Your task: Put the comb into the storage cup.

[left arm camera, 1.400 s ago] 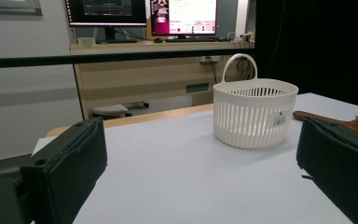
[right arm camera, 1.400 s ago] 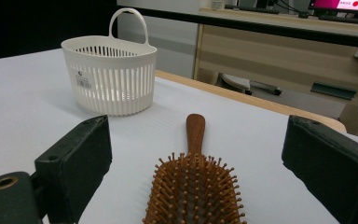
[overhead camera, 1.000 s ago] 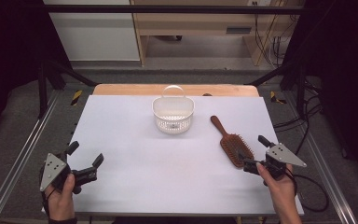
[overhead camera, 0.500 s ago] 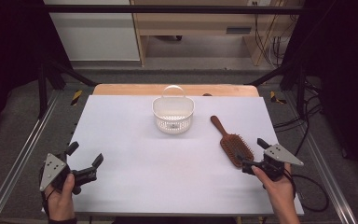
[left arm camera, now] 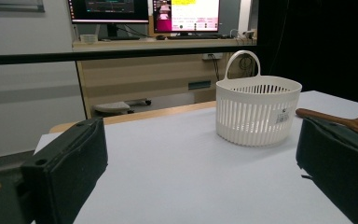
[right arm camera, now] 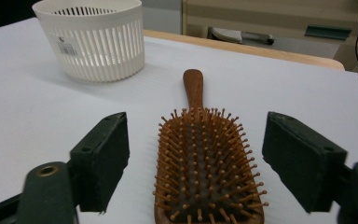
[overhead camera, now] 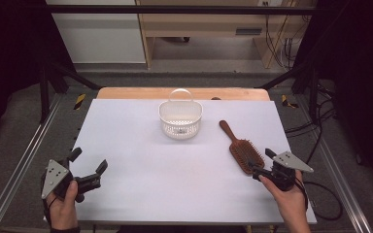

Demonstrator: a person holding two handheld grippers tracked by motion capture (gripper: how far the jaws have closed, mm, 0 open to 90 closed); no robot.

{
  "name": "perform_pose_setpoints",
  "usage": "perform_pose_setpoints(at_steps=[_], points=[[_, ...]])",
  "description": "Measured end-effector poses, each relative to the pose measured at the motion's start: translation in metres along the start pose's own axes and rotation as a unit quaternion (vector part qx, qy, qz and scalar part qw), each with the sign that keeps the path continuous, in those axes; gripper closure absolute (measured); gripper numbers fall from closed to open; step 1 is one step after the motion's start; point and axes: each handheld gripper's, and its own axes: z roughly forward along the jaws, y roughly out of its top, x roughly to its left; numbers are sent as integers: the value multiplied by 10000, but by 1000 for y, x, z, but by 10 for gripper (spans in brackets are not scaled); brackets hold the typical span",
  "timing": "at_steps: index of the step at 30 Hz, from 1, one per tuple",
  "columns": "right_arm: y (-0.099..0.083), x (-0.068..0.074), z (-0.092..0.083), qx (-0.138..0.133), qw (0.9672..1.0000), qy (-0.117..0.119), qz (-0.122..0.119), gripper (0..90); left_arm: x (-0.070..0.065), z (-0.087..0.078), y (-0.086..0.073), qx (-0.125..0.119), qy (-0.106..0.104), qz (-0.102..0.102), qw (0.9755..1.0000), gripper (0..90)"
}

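Note:
A wooden hairbrush (overhead camera: 243, 154) lies bristles up at the right of the white table, handle pointing away toward the basket. My right gripper (overhead camera: 260, 161) is at the near end of its head. In the right gripper view the hairbrush (right arm camera: 205, 168) lies between the two jaws of that gripper (right arm camera: 196, 140). The jaws have just been closing, and a gap still shows on each side. A white slatted basket (overhead camera: 179, 130) with a hoop handle stands upright at the table's middle back. My left gripper (overhead camera: 89, 160) rests open at the near left with nothing in it.
The table top (overhead camera: 141, 160) is a white sheet with a wooden edge at the back. Metal frame rails run along both sides. Cables trail on the floor at the right. In the left gripper view the basket (left arm camera: 256, 112) and the brush handle (left arm camera: 326, 116) lie ahead at the right.
The right gripper's jaws have drawn closer together around the brush head. The left hand and its gripper have kept still.

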Motion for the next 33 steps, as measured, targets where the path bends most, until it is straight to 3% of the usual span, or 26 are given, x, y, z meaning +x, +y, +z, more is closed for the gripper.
perform_pose_setpoints(at_steps=[5, 9, 10, 11, 20, 25, 33], points=[[-1, -2, 0, 80, 10000, -50, -4, 337, 0, 0, 0, 11, 4, -2, 10000, 20], [-2, -2, 0, 152, 9998, -64, -78, 496, -1, 1, 0, 16, 4, 6, 10000, 20], [-2, -2, 0, 152, 9998, -64, -78, 496, -1, 1, 0, 26, 10, 13, 10000, 20], [-2, -2, 0, 209, 9997, -49, -88, 568, -1, 1, 0, 30, 19, 13, 10000, 20], [-4, -3, -1, 335, 9994, -84, -46, 806, -1, 1, 0, 45, 23, 12, 10000, 20], [-6, -5, 1, 436, 9990, -80, -18, 869, -1, 1, -1, 60, 21, 25, 10000, 20], [-8, -8, 3, 553, 9984, -32, 59, 897, -1, 2, -1, 65, 5, 29, 10000, 20]])
